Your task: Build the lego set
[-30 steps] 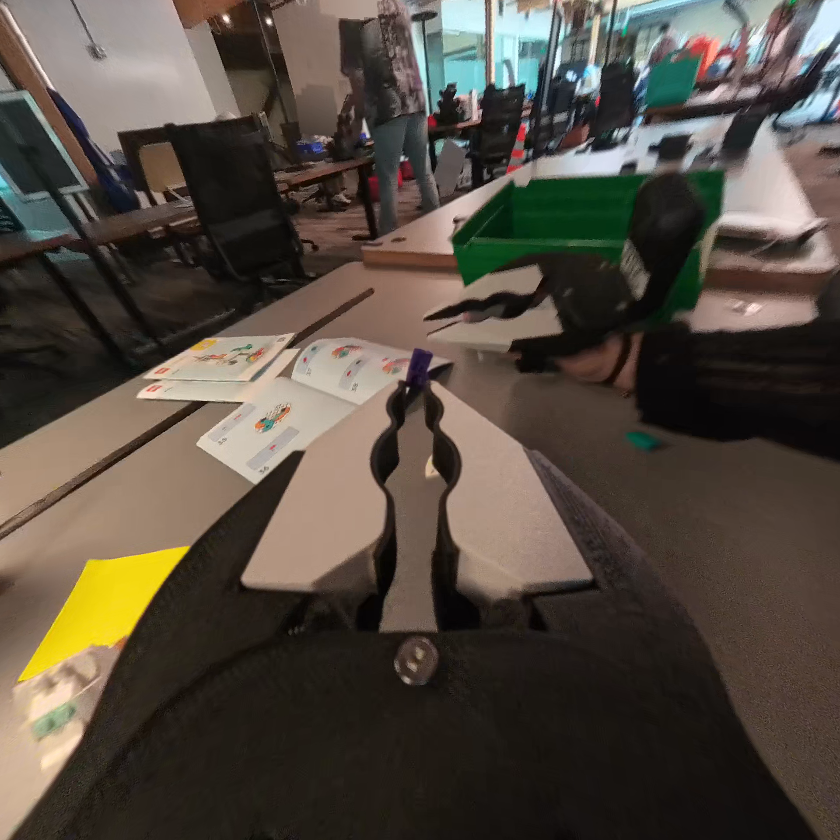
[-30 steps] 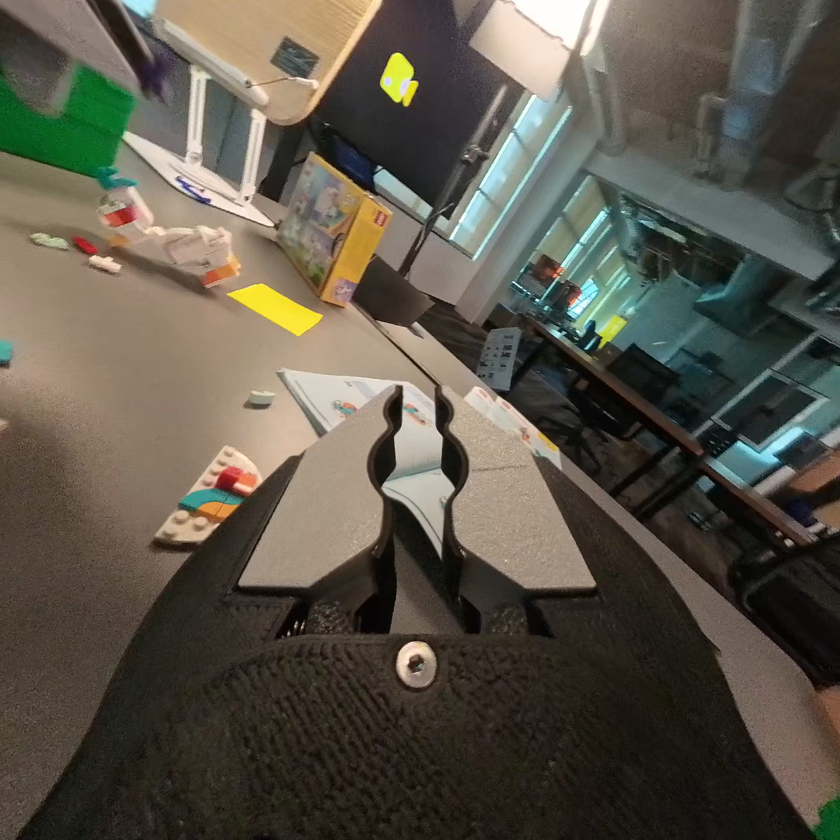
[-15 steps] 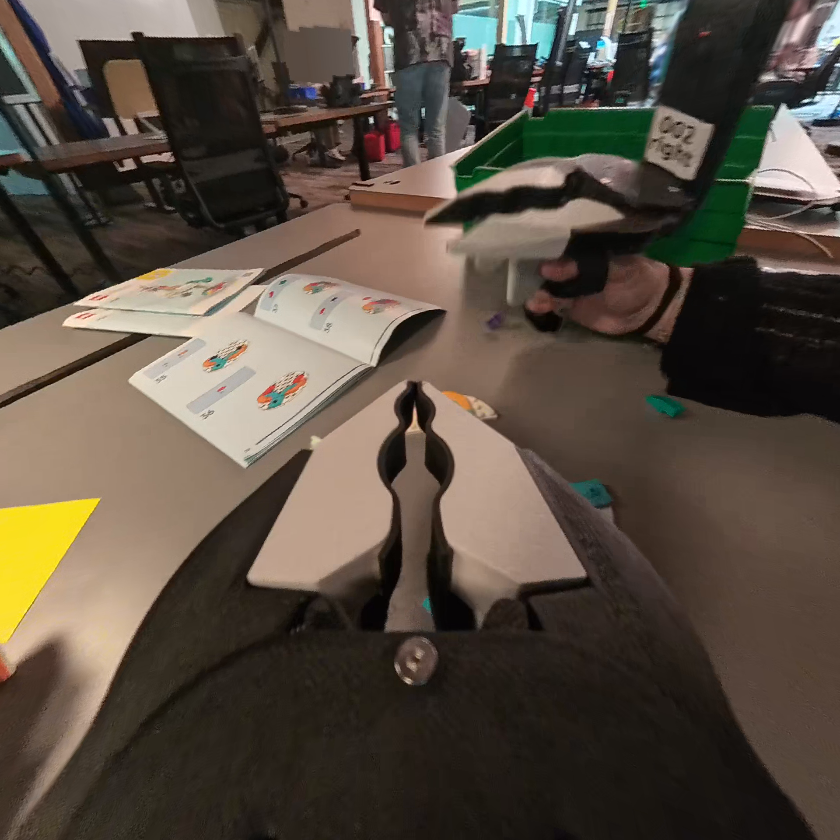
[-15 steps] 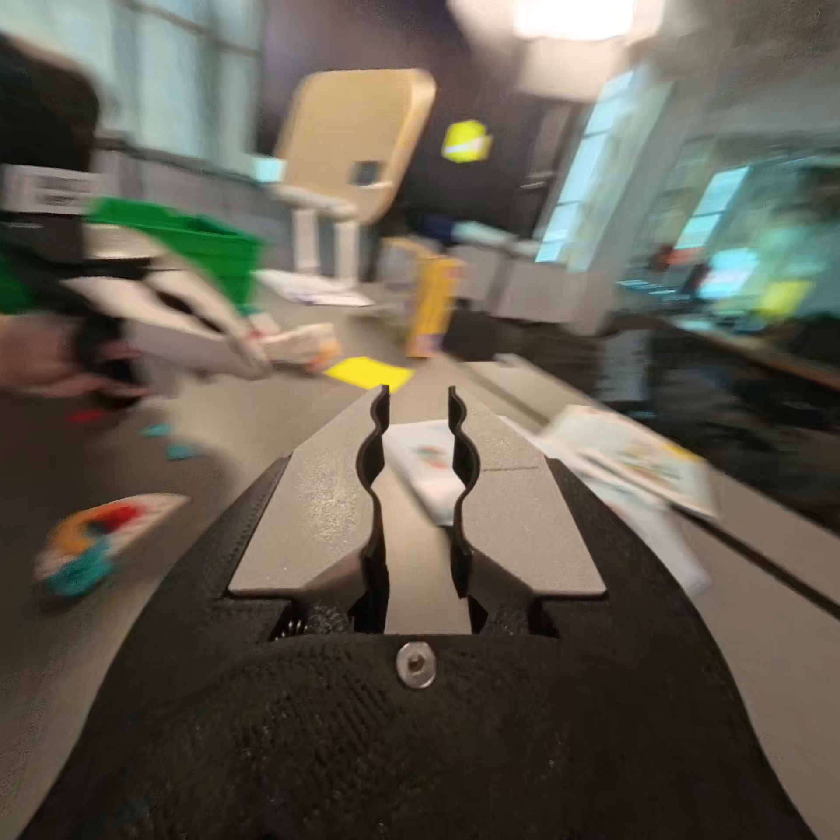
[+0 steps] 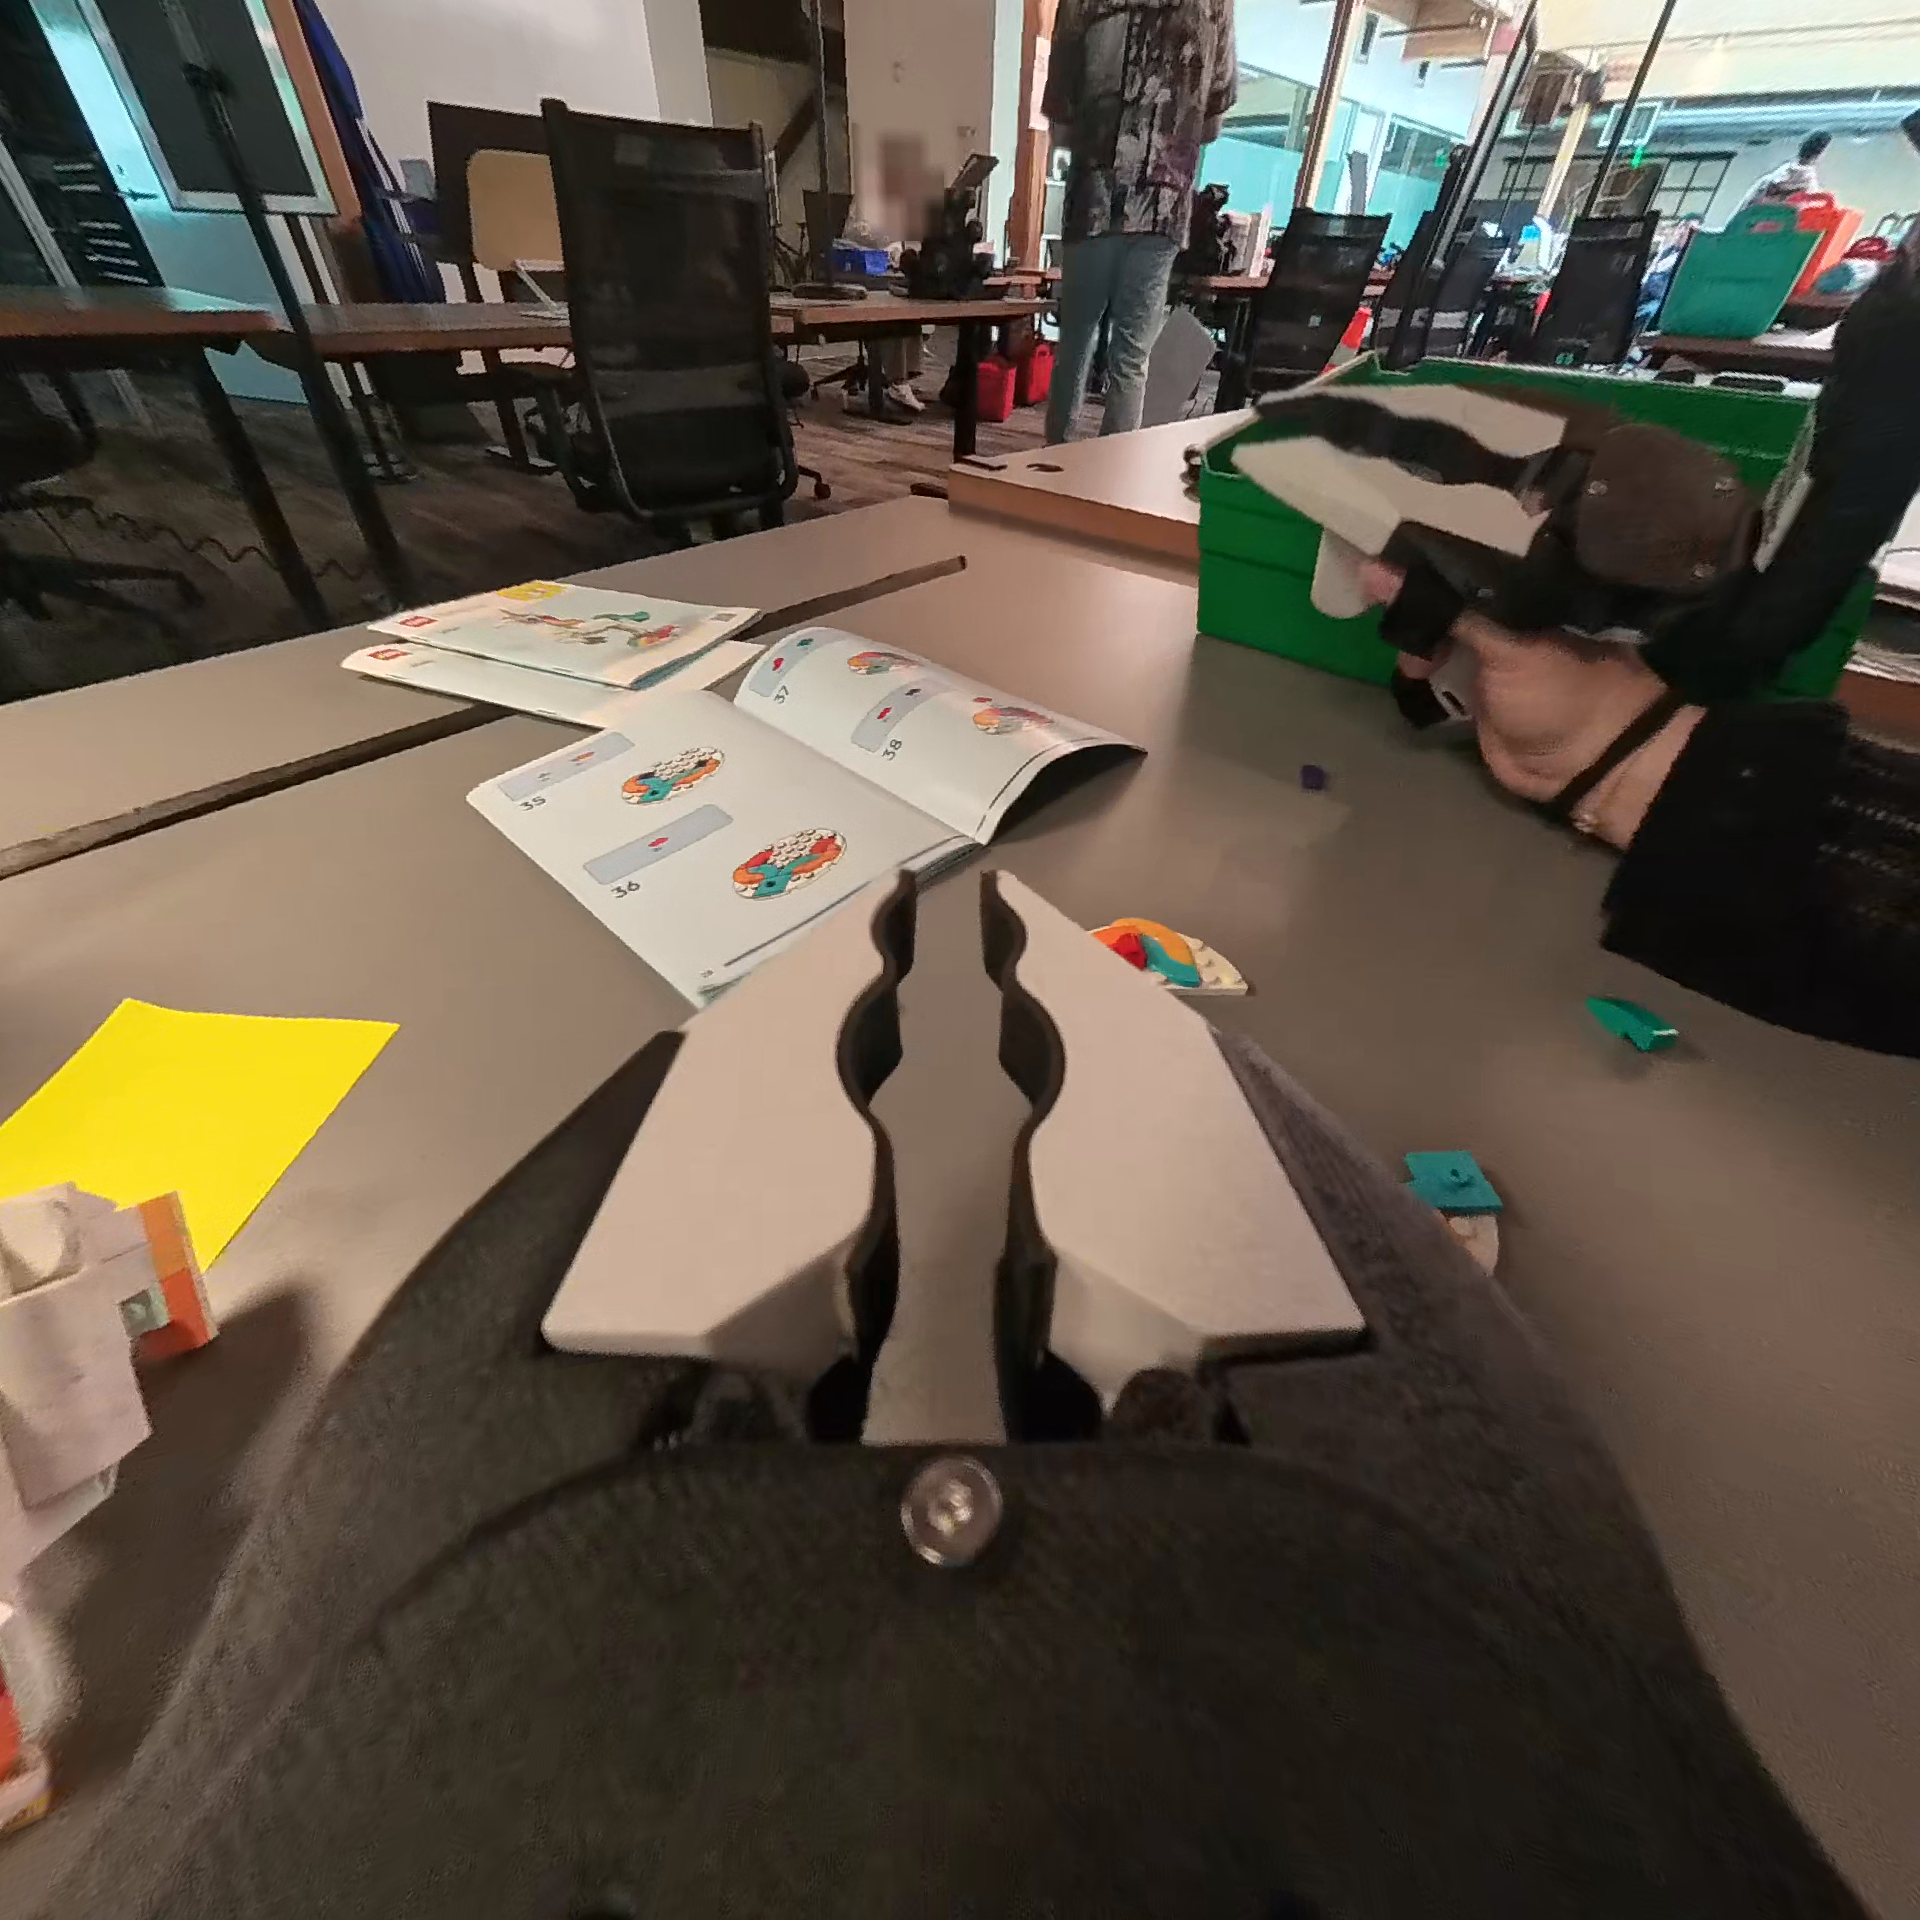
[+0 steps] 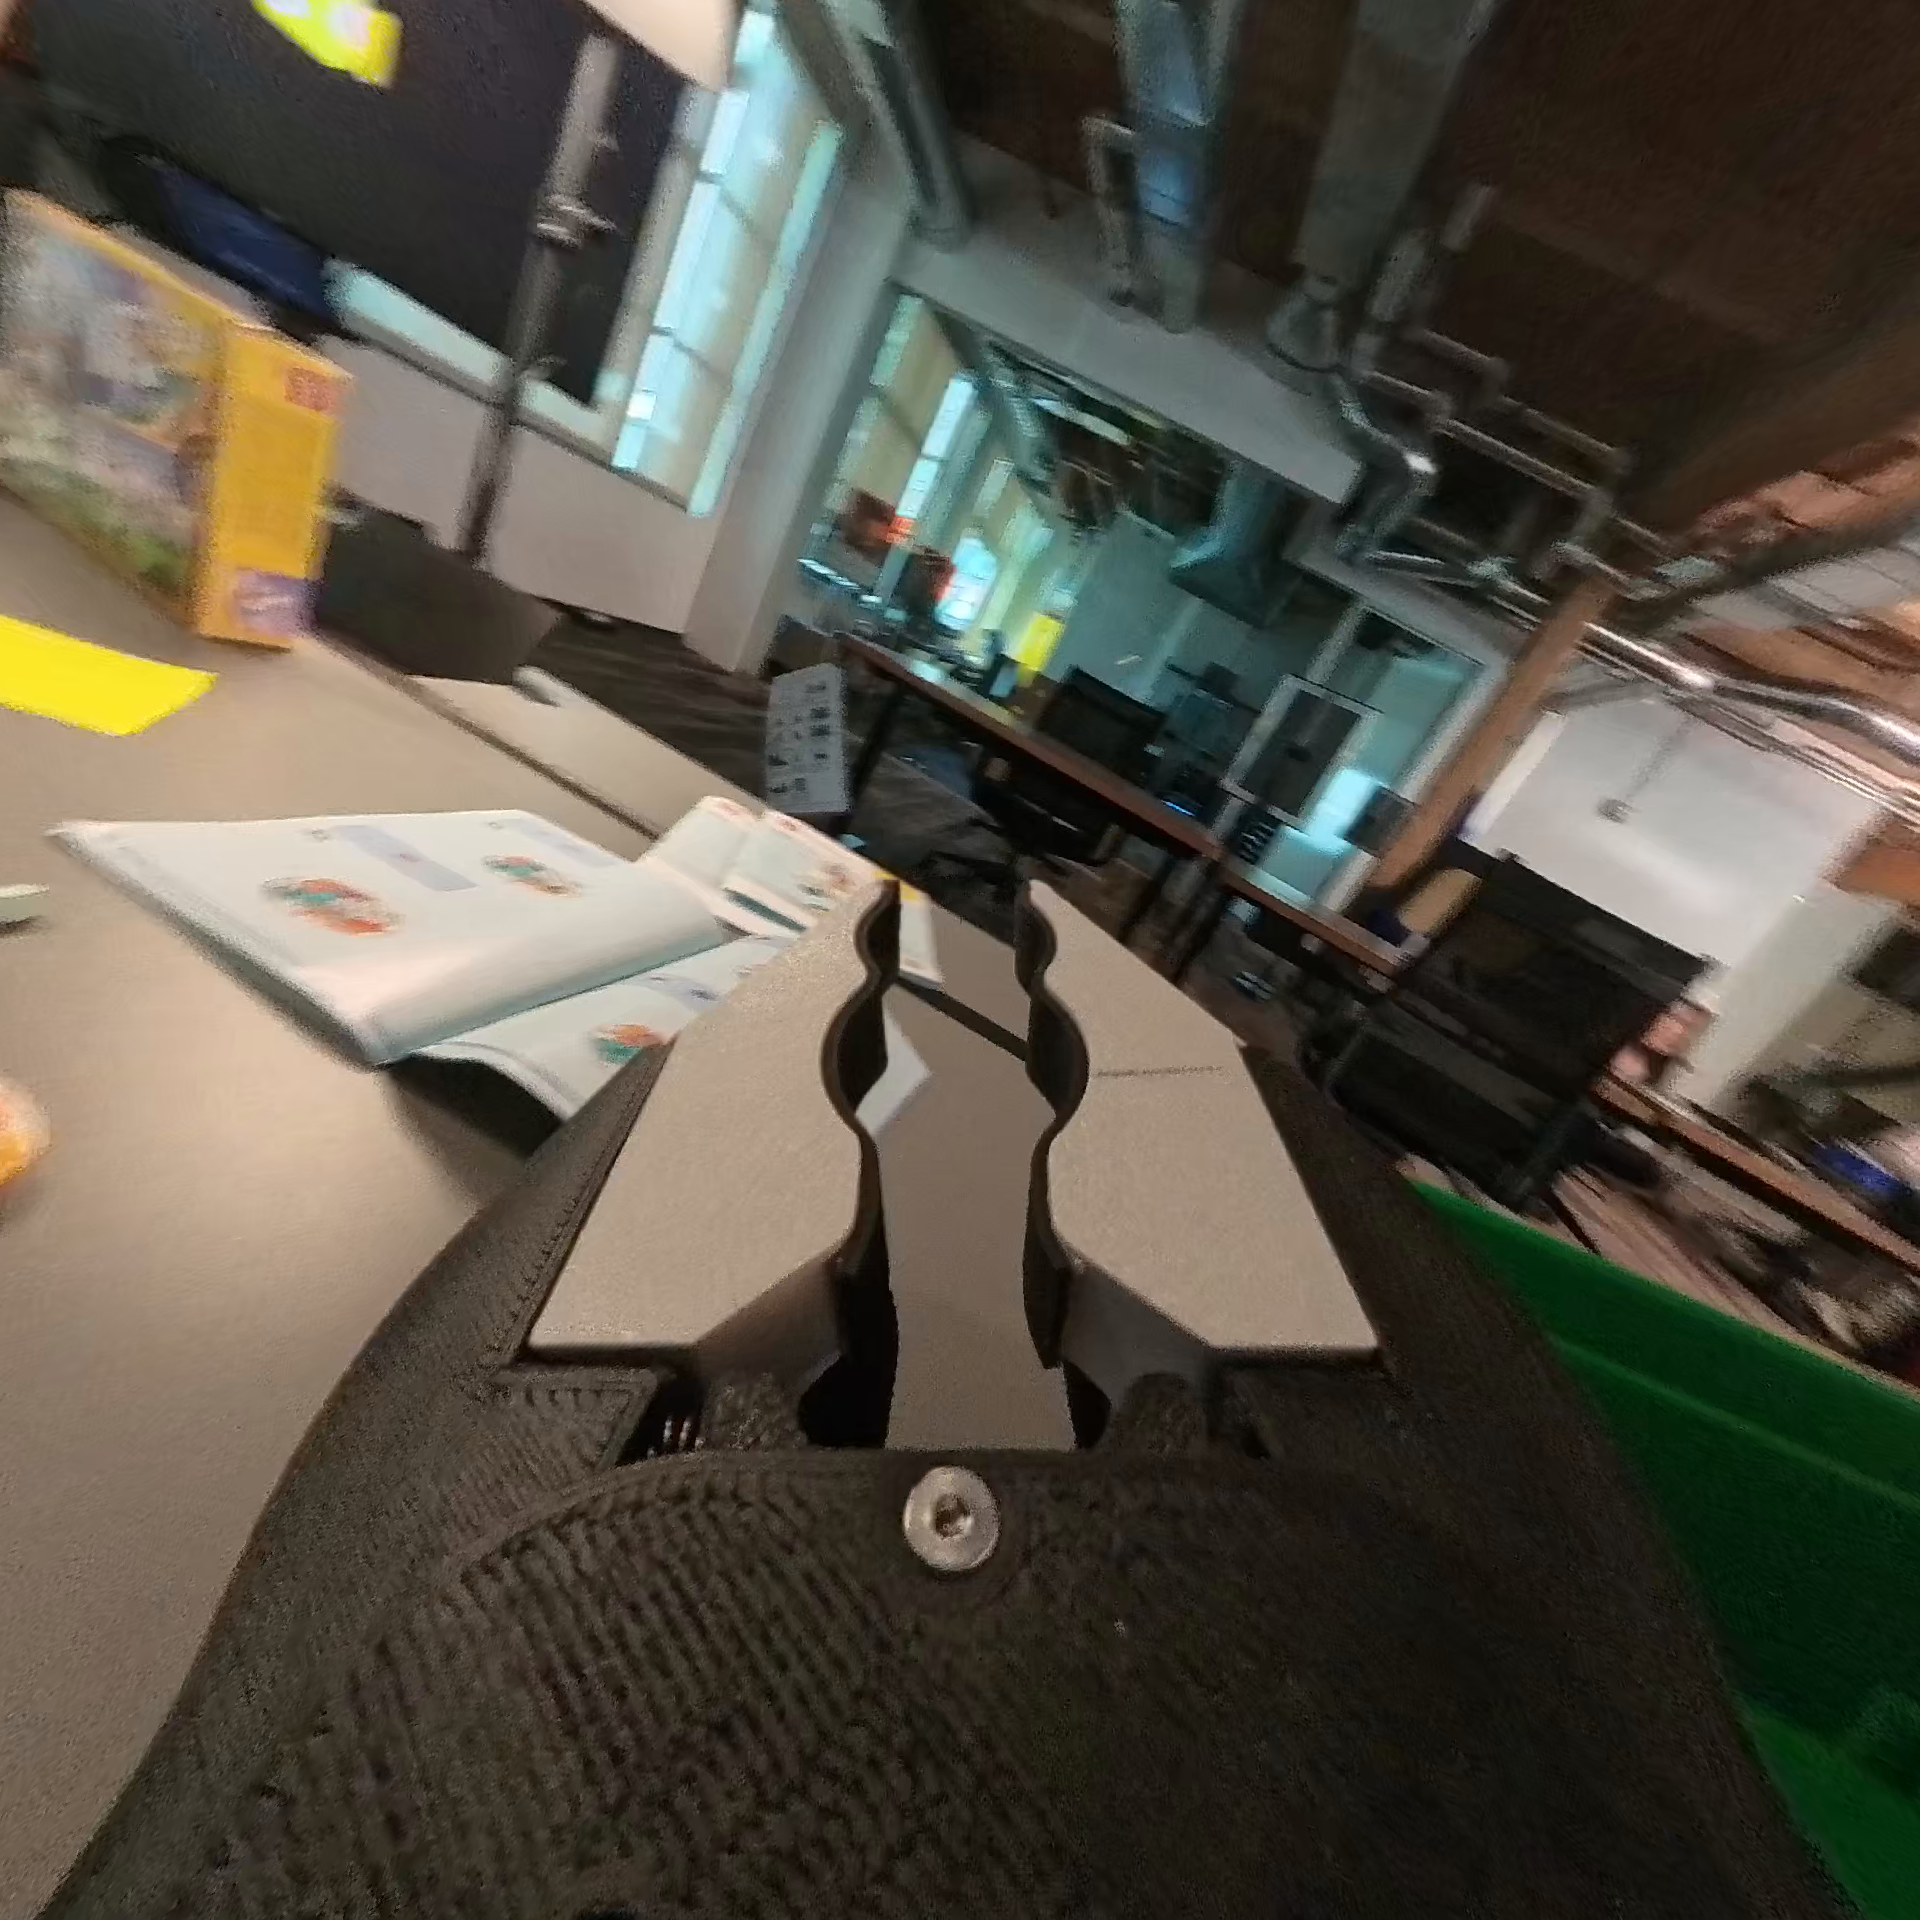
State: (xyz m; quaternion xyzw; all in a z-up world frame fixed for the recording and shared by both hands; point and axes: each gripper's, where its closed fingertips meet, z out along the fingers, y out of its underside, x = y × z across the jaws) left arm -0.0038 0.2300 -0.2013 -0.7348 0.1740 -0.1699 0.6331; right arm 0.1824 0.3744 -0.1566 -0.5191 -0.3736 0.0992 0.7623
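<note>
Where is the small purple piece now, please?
In the left wrist view, the small purple piece lies on the grey table, right of the open booklet.

An open booklet [image 5: 790, 790] lies flat on the counter [image 5: 1351, 852]. Just right of it sits a half-round white plate [image 5: 1169, 951] topped with orange, red and teal pieces. Farther right lie teal bricks [image 5: 1631, 1021] [image 5: 1452, 1182] and a tiny purple piece [image 5: 1313, 775]. Left of the booklet stands a white-and-orange build [image 5: 94, 1320].

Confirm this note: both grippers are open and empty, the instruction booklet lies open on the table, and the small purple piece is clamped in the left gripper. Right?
Not quite. The small purple piece lies loose on the table, beyond the open instruction booklet and near the hand; the left wrist view shows it. The left gripper and right gripper are open and empty, as noted.
</note>
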